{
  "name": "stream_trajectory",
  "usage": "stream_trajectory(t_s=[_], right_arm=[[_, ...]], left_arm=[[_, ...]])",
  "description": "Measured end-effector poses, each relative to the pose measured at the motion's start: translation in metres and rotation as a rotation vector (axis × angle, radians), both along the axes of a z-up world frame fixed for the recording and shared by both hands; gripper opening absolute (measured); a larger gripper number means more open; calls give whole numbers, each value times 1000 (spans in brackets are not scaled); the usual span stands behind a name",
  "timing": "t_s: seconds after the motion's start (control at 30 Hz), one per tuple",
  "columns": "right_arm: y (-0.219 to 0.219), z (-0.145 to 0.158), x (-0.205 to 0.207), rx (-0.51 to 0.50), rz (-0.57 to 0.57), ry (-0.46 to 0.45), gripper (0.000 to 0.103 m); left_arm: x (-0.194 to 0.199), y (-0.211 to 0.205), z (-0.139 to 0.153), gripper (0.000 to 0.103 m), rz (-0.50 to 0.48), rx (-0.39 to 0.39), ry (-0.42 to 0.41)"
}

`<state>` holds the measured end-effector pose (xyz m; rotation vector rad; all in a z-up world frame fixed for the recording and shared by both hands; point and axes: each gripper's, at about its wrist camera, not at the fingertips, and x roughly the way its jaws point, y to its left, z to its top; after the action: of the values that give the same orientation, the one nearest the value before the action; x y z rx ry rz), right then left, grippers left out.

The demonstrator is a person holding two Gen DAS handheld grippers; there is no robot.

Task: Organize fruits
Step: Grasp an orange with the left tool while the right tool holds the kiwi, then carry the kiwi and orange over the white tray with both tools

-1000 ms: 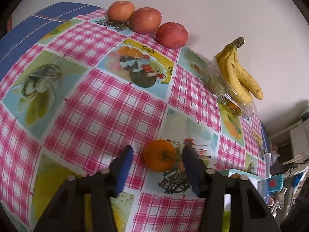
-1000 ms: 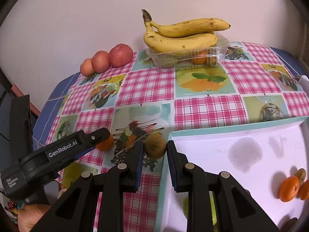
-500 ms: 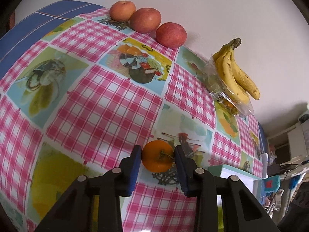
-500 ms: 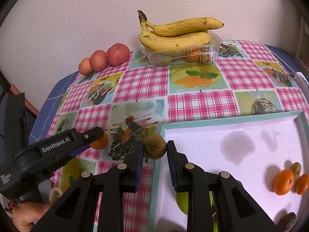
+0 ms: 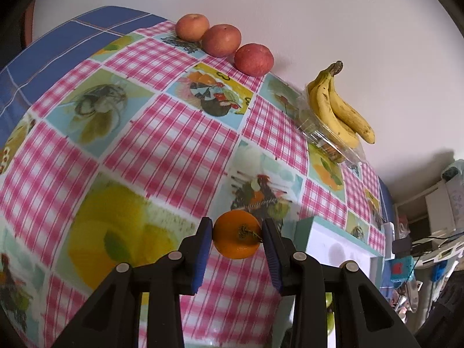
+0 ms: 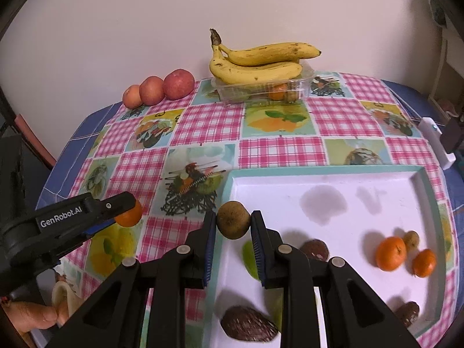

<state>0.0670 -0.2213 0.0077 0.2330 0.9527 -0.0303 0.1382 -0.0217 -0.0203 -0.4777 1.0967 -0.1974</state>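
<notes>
An orange tangerine [image 5: 237, 237] is clamped in my left gripper [image 5: 236, 239], lifted above the checked tablecloth; the right wrist view shows the same tangerine [image 6: 129, 216] at the tip of the left gripper [image 6: 121, 211]. My right gripper [image 6: 233, 226] is shut on a brown kiwi [image 6: 233, 222], held over the left edge of the white tray [image 6: 324, 174]. In the tray lie two tangerines [image 6: 391, 253], a small kiwi [image 6: 411, 238], dark brown fruits [image 6: 248, 323] and a green fruit [image 6: 249, 256] partly hidden by my fingers.
Three apples [image 6: 158, 88] line the far edge by the wall. A banana bunch [image 6: 258, 63] rests on a clear plastic box [image 6: 261, 91] holding small fruit. A white device [image 6: 435, 142] lies at the table's right edge. A hand [image 6: 29, 314] shows at lower left.
My left gripper shut on the tangerine and lifted it off the cloth. My right gripper carried the kiwi rightward and up, from beside the tray to over its left rim.
</notes>
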Motion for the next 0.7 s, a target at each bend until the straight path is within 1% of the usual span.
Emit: stream_trajectory(t_s=[0.2,0.43,0.7], right_arm=[[-4,4,-19,-11,-4,9,25],[-5,10,-40,-22,-5,12,25],[-8,14,-60,-41,-9,12,25]], left_arm=[[-18,-3,11,38,-9,23,-14],[-39,-1,11,37,-11,33,8],[-63,-2,25,38,-28,20,-9]])
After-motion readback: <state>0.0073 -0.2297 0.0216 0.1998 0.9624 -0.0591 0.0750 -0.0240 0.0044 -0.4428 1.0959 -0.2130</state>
